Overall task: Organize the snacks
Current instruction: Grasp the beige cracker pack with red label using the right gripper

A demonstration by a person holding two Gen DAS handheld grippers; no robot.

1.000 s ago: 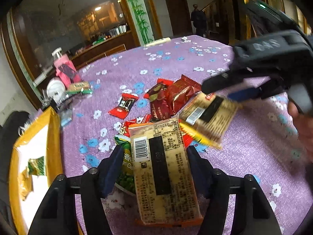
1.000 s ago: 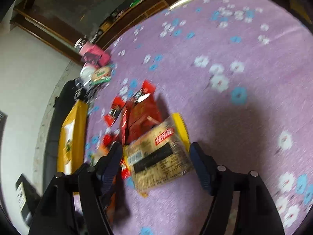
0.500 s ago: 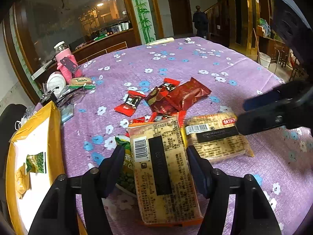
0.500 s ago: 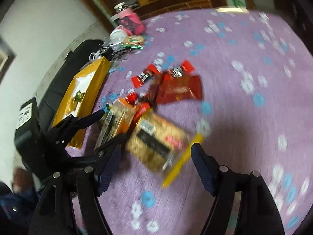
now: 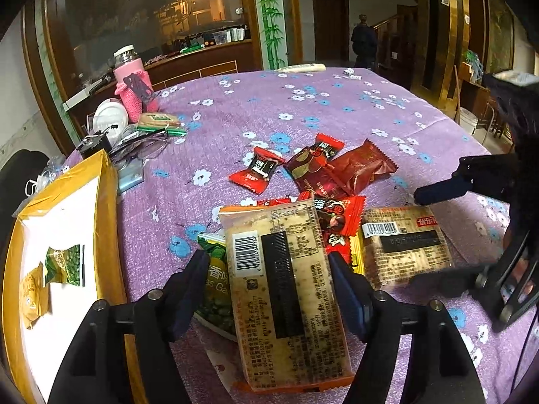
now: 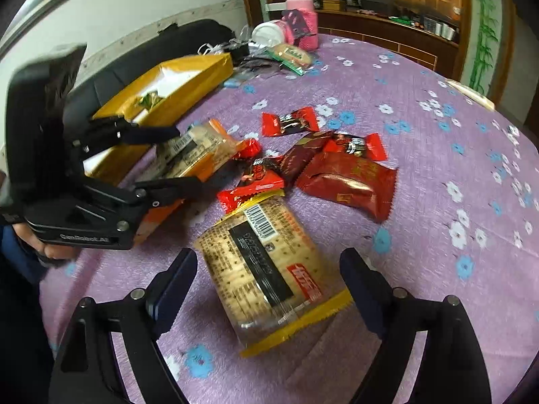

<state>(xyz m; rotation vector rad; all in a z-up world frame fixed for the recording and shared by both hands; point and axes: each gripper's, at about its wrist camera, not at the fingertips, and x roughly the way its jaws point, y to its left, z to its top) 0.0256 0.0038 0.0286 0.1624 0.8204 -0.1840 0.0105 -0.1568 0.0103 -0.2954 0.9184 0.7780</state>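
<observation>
Whereas a second ago the right gripper point(image 6: 267, 286) carried the yellow-edged cracker pack point(image 6: 267, 269) aloft, that pack now lies on the purple tablecloth point(image 6: 438, 202), jaws spread; the left gripper point(image 5: 267, 286) still pinches the orange-edged cracker pack point(image 5: 286, 289).

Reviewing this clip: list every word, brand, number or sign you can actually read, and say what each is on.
"GenRobot.AI": on the body of the left hand-held gripper.
"as Ga": partial letters on the green pea bag.
Red logo with white Chinese characters on the yellow-edged cracker pack: not clear enough to quote.
Barcode digits and fine print on the orange-edged cracker pack: too small.
Red candy wrappers: too blurred.
</observation>
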